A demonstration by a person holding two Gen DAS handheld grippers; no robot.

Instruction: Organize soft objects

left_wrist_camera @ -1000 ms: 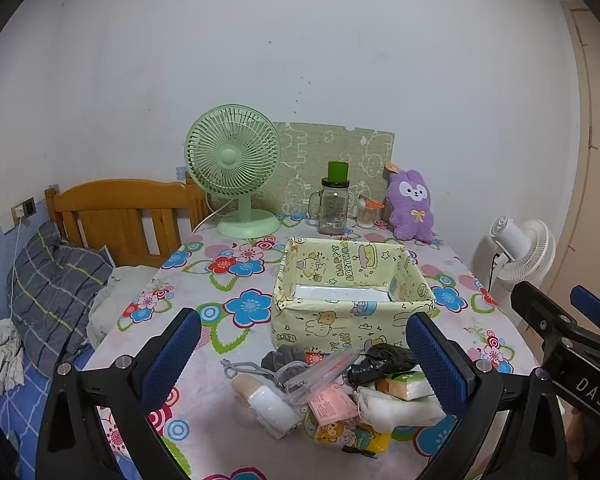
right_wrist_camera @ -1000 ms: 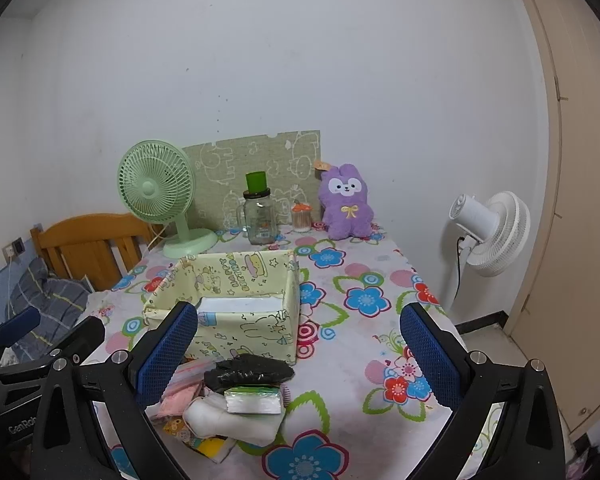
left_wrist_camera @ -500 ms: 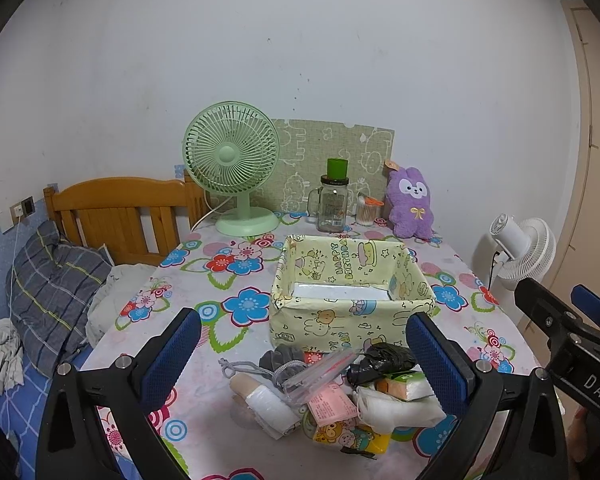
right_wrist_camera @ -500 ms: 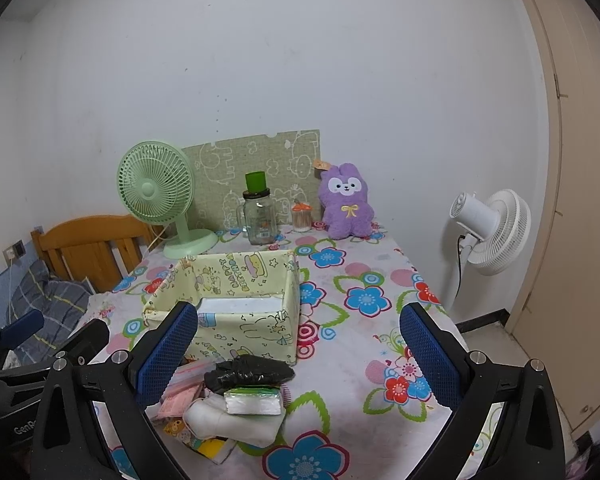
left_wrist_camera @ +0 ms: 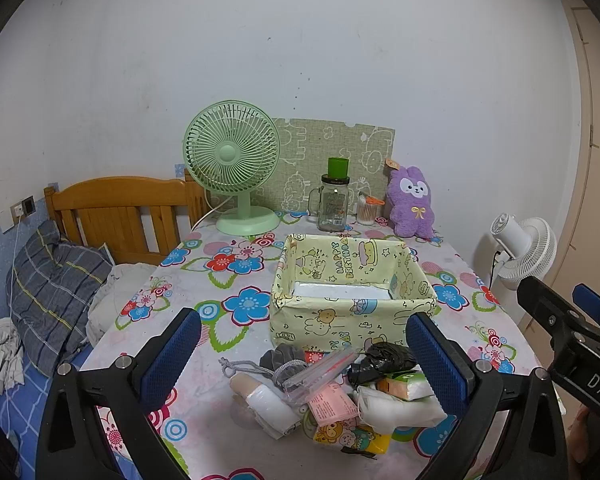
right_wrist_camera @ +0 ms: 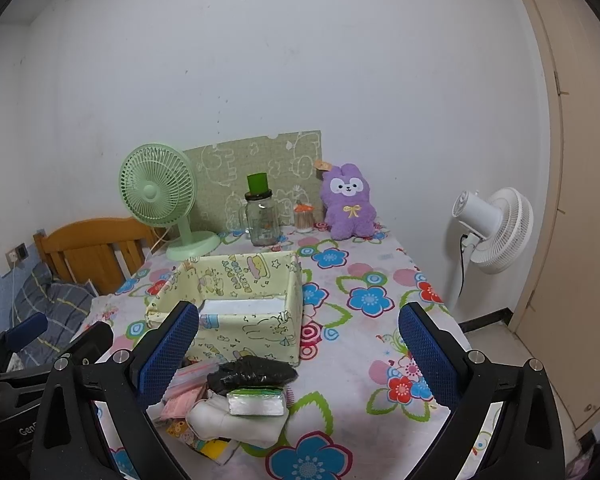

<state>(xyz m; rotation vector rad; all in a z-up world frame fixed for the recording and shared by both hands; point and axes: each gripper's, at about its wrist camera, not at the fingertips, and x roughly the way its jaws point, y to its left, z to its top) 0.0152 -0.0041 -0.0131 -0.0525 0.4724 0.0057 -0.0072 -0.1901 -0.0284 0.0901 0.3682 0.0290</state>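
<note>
My left gripper (left_wrist_camera: 304, 360) hovers over near tabletop (left_wrist_camera: 204, 276) edge, jaws spread wide, gripping nothing. My right gripper (right_wrist_camera: 300, 350) same: jaws wide apart, empty. Pile of soft objects (left_wrist_camera: 340, 392) lies on tabletop just in front of yellow fabric box (left_wrist_camera: 350, 316), between left jaws. Black crumpled bag (right_wrist_camera: 252, 374) tops pile, tissue pack (right_wrist_camera: 256, 402) beside it. Purple plush (right_wrist_camera: 350, 208) stands at far edge by wall.
</note>
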